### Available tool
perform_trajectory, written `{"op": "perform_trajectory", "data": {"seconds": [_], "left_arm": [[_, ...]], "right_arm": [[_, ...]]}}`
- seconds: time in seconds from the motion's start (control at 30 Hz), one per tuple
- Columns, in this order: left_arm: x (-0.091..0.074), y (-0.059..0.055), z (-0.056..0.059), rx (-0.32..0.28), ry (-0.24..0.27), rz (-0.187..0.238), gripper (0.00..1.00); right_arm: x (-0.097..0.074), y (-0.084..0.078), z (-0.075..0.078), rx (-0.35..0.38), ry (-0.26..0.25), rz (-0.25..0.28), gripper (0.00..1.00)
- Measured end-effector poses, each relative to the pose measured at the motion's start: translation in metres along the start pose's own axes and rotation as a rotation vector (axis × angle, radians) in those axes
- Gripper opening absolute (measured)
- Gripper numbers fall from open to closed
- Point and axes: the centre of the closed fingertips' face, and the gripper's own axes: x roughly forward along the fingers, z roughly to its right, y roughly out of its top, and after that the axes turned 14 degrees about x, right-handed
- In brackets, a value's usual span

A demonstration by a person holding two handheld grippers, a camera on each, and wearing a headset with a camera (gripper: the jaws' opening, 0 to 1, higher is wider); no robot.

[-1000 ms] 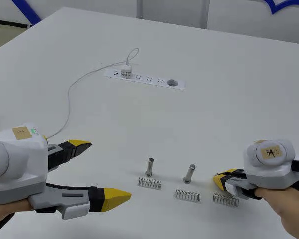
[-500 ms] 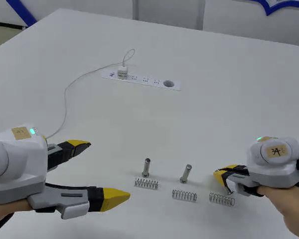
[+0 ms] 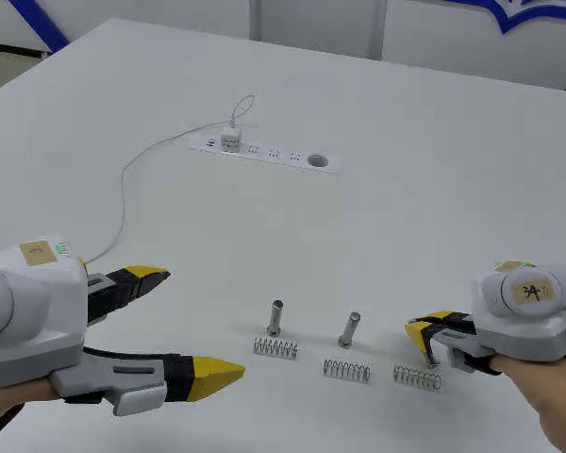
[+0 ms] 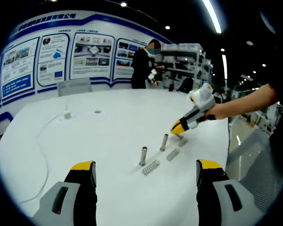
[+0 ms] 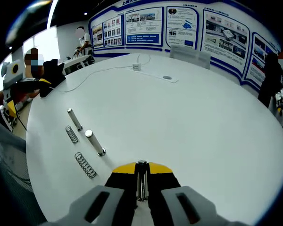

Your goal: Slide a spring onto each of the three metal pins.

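Observation:
Two metal pins stand upright on the white table, one on the left (image 3: 275,317) and one in the middle (image 3: 350,329). In front of them lie three springs, left (image 3: 276,347), middle (image 3: 346,371) and right (image 3: 417,378). My right gripper (image 3: 424,340) hovers just above the right spring, shut on a third pin (image 5: 141,181) that sits between its yellow tips. My left gripper (image 3: 184,326) stands open at the near left, well apart from the parts and with nothing between its jaws. In the left gripper view the left pin (image 4: 144,156) and left spring (image 4: 151,166) lie straight ahead.
A white power strip (image 3: 264,151) with a plugged-in adapter lies at the far middle of the table (image 3: 453,189). Its cable (image 3: 124,189) runs toward the near left edge. A person (image 4: 144,66) stands beyond the table in the left gripper view.
The head camera has shifted slightly. My right gripper has drawn back a little to the right, still shut on the pin. The left gripper, standing pins and springs have not moved.

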Motion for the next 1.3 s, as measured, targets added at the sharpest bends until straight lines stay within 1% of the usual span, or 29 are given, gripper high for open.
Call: {"op": "perform_trajectory", "data": {"seconds": [0.33,0.5,0.93,1.1,1.2,1.3], "left_arm": [[0.001,0.003,0.001,0.006,-0.003,0.005,0.9],[0.001,0.006,0.002,0.012,-0.007,0.005,0.9],[0.001,0.008,0.008,0.022,-0.015,0.006,0.9],[0.001,0.009,0.01,0.027,-0.021,0.006,0.9],[0.001,0.01,0.01,0.026,-0.022,0.009,0.9],[0.001,0.01,0.011,0.029,-0.023,0.007,0.9]], "right_arm": [[-0.007,0.006,-0.003,0.005,0.01,0.033,0.07],[-0.009,0.007,-0.004,0.003,0.009,0.04,0.07],[-0.02,0.006,0.0,0.012,-0.01,0.067,0.07],[-0.022,0.005,0.002,0.019,-0.017,0.092,0.07],[-0.023,0.004,0.001,0.047,-0.01,0.108,0.07],[-0.024,0.003,0.001,0.049,-0.009,0.126,0.07]]}}
